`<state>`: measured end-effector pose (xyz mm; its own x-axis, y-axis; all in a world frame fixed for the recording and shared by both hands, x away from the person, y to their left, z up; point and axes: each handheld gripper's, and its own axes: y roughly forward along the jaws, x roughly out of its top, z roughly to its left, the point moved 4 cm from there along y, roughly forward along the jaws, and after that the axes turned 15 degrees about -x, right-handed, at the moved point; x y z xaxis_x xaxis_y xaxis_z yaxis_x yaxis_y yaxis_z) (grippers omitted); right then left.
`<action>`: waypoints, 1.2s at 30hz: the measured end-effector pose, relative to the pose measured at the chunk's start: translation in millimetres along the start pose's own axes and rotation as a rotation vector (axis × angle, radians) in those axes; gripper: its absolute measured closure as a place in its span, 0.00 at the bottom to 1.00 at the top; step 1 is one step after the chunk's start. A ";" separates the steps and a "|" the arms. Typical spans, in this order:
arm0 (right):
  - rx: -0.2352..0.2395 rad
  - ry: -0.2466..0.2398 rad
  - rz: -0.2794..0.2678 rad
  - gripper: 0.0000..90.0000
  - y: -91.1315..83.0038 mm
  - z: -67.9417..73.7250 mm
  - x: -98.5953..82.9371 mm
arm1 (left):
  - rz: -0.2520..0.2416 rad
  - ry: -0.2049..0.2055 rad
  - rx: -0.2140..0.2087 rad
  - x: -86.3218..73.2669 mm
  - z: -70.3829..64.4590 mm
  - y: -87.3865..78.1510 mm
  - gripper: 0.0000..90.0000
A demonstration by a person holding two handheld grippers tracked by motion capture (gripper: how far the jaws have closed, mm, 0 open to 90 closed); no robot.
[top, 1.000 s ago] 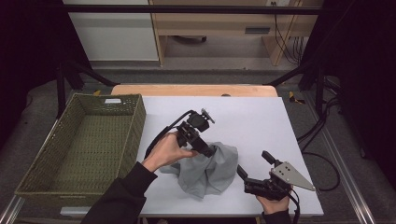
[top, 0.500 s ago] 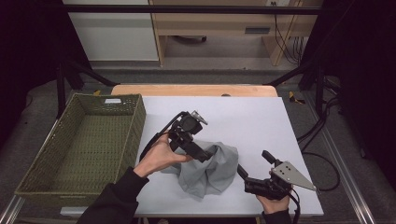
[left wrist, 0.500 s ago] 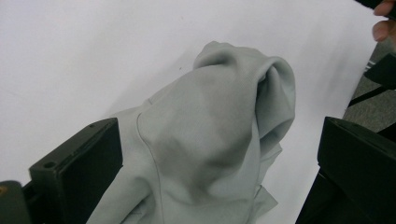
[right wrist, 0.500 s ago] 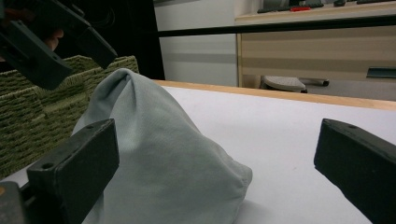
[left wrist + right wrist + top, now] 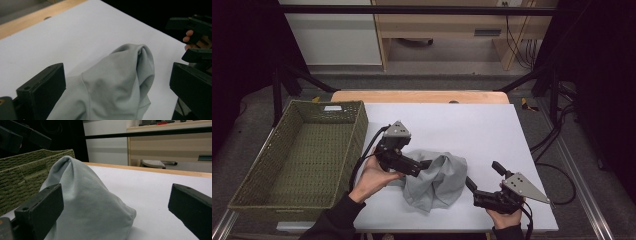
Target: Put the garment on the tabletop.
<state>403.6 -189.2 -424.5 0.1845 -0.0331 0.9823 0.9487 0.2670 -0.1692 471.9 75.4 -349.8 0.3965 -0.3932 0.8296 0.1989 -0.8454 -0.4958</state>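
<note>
Cloth (image 5: 436, 181): one, grey; basket (image 5: 292, 165): one; grippers: two, jaws apart.

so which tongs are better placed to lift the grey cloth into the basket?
Left, probably. The left tongs are open with the grey cloth bunched between the jaws, nearer the green basket. The right tongs are open at the cloth's far edge.
</note>
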 end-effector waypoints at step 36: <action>0.006 0.009 0.006 0.00 -2.1 -1.8 1.7 | -0.367 0.033 0.111 -97.7 -8.5 -53.3 0.04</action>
<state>402.3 -191.6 -422.6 0.1919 -0.0400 0.9806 0.9462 0.2729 -0.1741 415.0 155.8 -402.3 0.2525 -0.0843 0.9639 0.4186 -0.8886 -0.1873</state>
